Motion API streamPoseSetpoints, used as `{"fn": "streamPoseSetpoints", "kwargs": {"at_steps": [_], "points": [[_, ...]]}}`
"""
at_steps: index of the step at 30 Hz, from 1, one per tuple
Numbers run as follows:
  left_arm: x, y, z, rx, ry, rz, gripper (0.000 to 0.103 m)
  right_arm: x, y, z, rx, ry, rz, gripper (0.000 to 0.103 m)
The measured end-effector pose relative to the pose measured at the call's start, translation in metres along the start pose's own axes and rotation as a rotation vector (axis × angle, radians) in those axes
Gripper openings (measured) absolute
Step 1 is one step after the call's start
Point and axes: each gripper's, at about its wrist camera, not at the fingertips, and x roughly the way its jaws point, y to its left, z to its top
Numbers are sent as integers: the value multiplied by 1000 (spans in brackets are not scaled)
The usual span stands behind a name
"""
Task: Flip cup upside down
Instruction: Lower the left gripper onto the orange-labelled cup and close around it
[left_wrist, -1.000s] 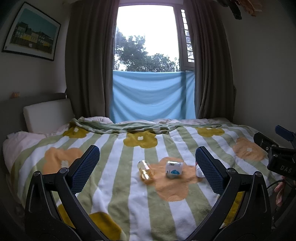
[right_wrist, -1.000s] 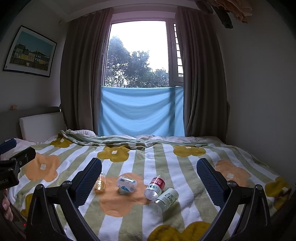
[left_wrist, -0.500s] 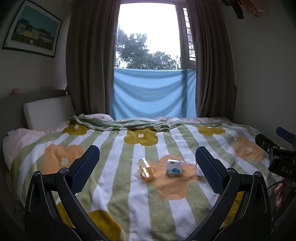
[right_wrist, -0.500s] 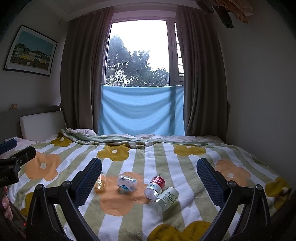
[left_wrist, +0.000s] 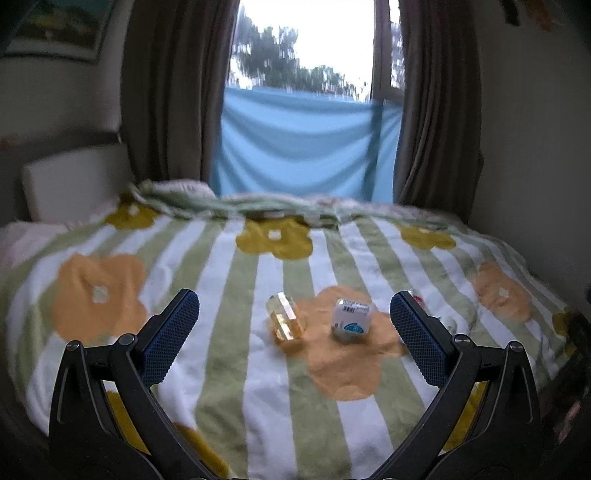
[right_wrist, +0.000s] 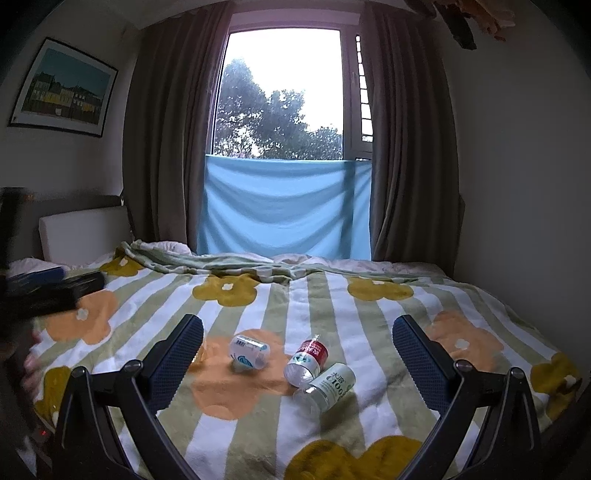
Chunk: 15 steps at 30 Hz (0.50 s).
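Both sets of jaws are standing wide apart and holding nothing. The left gripper (left_wrist: 294, 322) is hovering over the near part of the bed (left_wrist: 229, 373), its two blue-padded fingers (left_wrist: 170, 334) framing two objects on the flowered blanket. The right gripper (right_wrist: 297, 348) is hanging likewise above the blanket, with three containers showing clearly between its fingers.

Just beyond the left gripper, one amber glass cup (left_wrist: 285, 320) is lying on its side at the edge of an orange flower print, apart from everything else. In the right wrist view the cup is mostly hidden behind the left finger pad. Just to its right one white plastic jar (left_wrist: 351, 319) with a blue mark is lying on the same flower, near the cup but not touching it.

Further right, two bottles are lying on their sides: one red-labelled bottle (right_wrist: 307, 359) and one green-and-white-labelled bottle (right_wrist: 327, 381), their near ends touching or almost so.

Further back, the blanket is bunching into one rumpled fold across the bed. One white pillow (right_wrist: 83, 232) is leaning at the headboard on the left. Behind the bed one blue cloth (right_wrist: 284, 206) is hanging across the lower window between two brown curtains (right_wrist: 168, 140), and one framed picture (right_wrist: 62, 88) is hanging on the left wall.
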Motion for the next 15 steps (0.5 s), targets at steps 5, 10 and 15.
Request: {"fn": "streamPoseSetpoints", "kwargs": {"at_steps": [5,10,15], "points": [[104,13,14,-14,177,2,103,13,-2,-8,-25,30,25,103],[208,25,-1,-83,401,3,103,33,-1,-20,-54,62,42,103],[278,32,-25,-98,557,46,103,59,-3,-33,-45,111,61,103]]}}
